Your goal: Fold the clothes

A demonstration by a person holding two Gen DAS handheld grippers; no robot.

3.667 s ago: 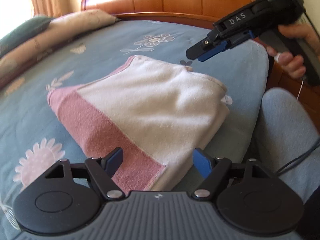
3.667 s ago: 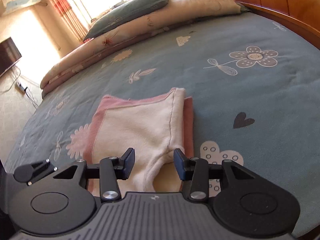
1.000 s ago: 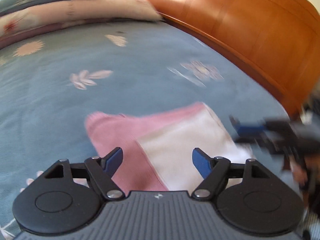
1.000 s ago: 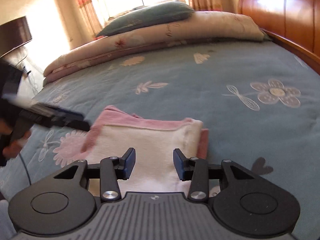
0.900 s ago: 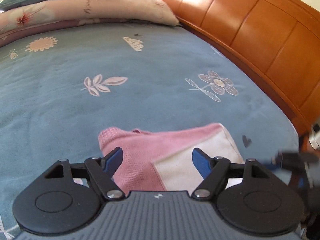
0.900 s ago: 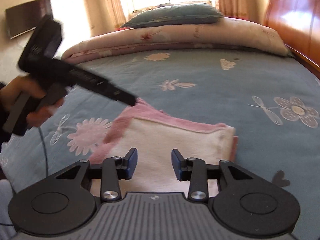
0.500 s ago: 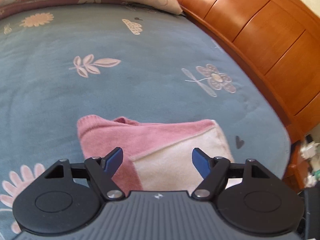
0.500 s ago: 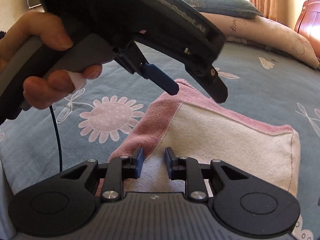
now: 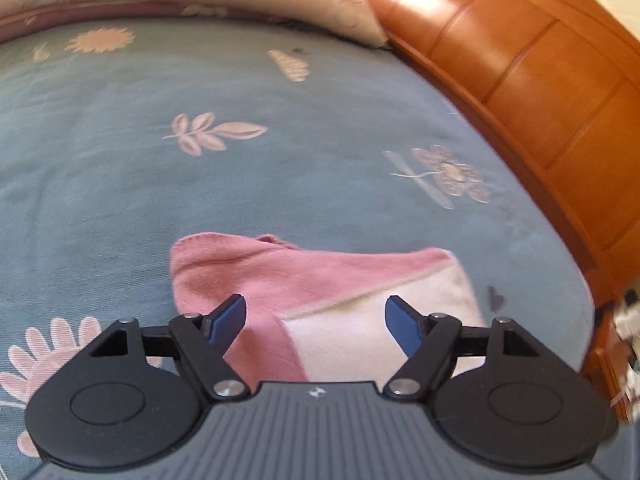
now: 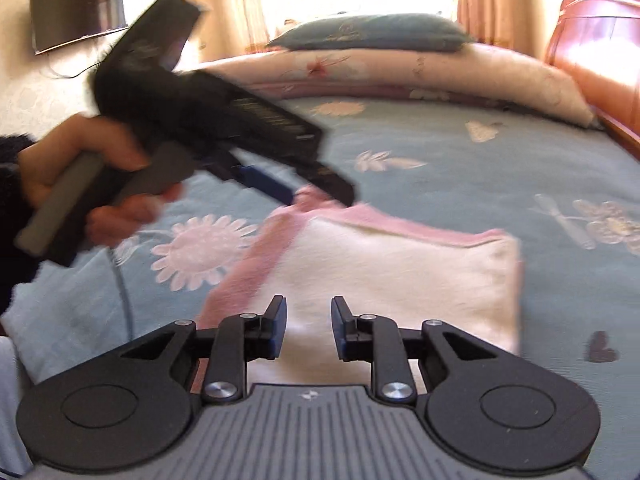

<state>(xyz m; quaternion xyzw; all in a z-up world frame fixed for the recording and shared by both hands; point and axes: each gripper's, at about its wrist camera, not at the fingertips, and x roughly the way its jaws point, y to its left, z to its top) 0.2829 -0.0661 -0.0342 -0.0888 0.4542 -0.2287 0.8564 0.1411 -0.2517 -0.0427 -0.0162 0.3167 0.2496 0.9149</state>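
Note:
A folded pink and cream towel [image 9: 320,280] lies on the blue flowered bedspread [image 9: 200,184]; it also shows in the right wrist view [image 10: 392,276]. My left gripper [image 9: 316,318] is open and empty, just above the towel's pink corner. From the right wrist view the left gripper [image 10: 316,192] is seen from the side, held in a hand, its tips at the far pink corner; whether they touch is unclear. My right gripper [image 10: 308,328] is open with a narrow gap, empty, over the towel's near cream edge.
A wooden headboard [image 9: 540,80] runs along the right. Pillows and a rolled quilt [image 10: 400,64] lie at the far end of the bed. A cable [image 10: 120,288] hangs from the left gripper. A dark screen [image 10: 76,16] hangs on the wall.
The left gripper has moved forward to the towel's far pink corner. The right gripper's jaws have opened a little and it has drawn back slightly.

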